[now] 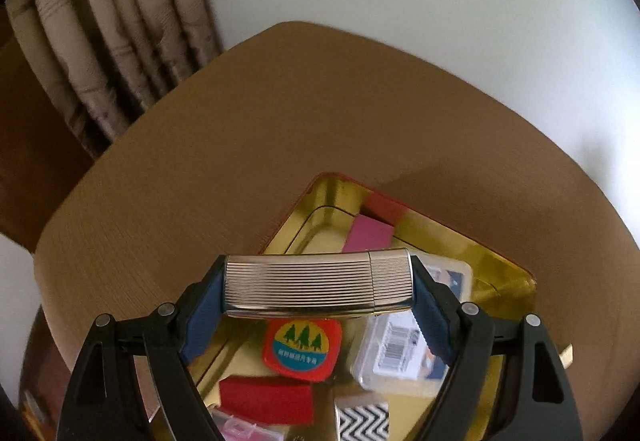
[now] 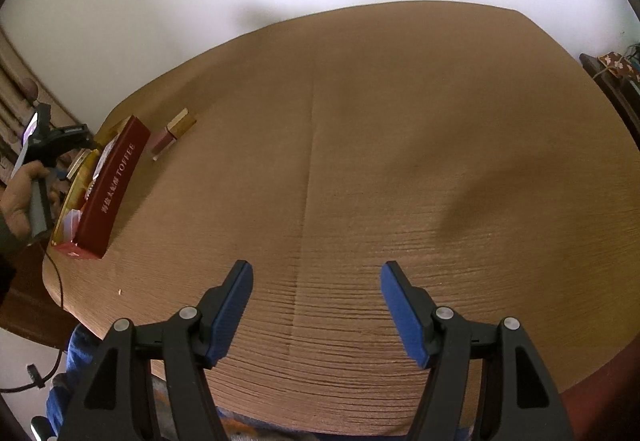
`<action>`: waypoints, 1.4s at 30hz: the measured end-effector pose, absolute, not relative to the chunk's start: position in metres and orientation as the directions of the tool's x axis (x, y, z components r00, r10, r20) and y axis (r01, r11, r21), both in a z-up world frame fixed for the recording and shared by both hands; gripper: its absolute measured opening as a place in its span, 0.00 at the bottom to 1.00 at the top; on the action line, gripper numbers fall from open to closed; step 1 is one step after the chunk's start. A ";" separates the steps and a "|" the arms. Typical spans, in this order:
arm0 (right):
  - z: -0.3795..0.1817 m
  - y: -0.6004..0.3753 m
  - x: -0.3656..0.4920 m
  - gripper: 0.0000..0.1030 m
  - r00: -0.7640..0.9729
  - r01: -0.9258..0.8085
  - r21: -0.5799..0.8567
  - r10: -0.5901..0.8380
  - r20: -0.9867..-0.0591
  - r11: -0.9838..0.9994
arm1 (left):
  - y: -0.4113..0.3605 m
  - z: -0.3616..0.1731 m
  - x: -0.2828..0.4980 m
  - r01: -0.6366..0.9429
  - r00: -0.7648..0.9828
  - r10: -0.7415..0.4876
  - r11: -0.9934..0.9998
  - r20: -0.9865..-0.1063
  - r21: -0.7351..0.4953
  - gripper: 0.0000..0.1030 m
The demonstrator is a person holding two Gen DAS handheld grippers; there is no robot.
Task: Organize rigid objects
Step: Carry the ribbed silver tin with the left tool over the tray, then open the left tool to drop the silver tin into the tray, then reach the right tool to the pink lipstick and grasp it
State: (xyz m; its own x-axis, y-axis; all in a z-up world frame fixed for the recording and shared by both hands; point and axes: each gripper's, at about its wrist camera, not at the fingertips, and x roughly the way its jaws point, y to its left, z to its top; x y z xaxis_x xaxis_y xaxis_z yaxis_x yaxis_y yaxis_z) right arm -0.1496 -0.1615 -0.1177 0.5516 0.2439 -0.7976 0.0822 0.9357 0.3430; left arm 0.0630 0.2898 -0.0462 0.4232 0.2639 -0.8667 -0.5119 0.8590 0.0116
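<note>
My left gripper [image 1: 318, 283] is shut on a ribbed silver metal case [image 1: 316, 281], held crosswise by its two ends between the blue pads. It hangs just above an open tin [image 1: 500, 269] with a gold inside. In the tin lie a red badge with green trees [image 1: 304, 345], a clear plastic box with a barcode [image 1: 396, 353], a pink block [image 1: 368, 237], a red block [image 1: 266, 399] and a black-and-white zigzag piece [image 1: 364, 421]. My right gripper [image 2: 316, 281] stands open over bare tabletop with nothing between its fingers.
In the right wrist view the tin [image 2: 116, 185] shows its dark red side marked TOFFEE at the table's left edge. A small pink bottle with a gold cap [image 2: 172, 133] lies beside it. A person's hand [image 2: 24, 193] holds the left gripper there. Curtains [image 1: 100, 41] hang behind the wooden table [image 1: 240, 121].
</note>
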 end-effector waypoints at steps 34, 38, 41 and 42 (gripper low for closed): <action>-0.133 -0.164 -0.149 0.66 0.508 0.094 0.341 0.249 -0.825 0.935 | 0.312 -0.070 0.054 -0.566 0.466 0.153 0.809 -0.872 -0.160 0.80; -0.133 -0.162 -0.150 0.67 0.509 0.090 0.325 0.237 -0.828 0.941 | 0.315 -0.073 0.063 -0.523 0.454 0.119 0.838 -0.883 -0.156 0.88; -0.133 -0.162 -0.151 0.67 0.512 0.090 0.314 0.227 -0.828 0.945 | 0.302 -0.067 0.052 -0.468 0.470 0.109 0.872 -0.876 -0.142 0.89; -0.132 -0.161 -0.151 0.67 0.514 0.090 0.310 0.223 -0.829 0.946 | 0.294 -0.061 0.044 -0.434 0.495 0.102 0.890 -0.863 -0.144 0.89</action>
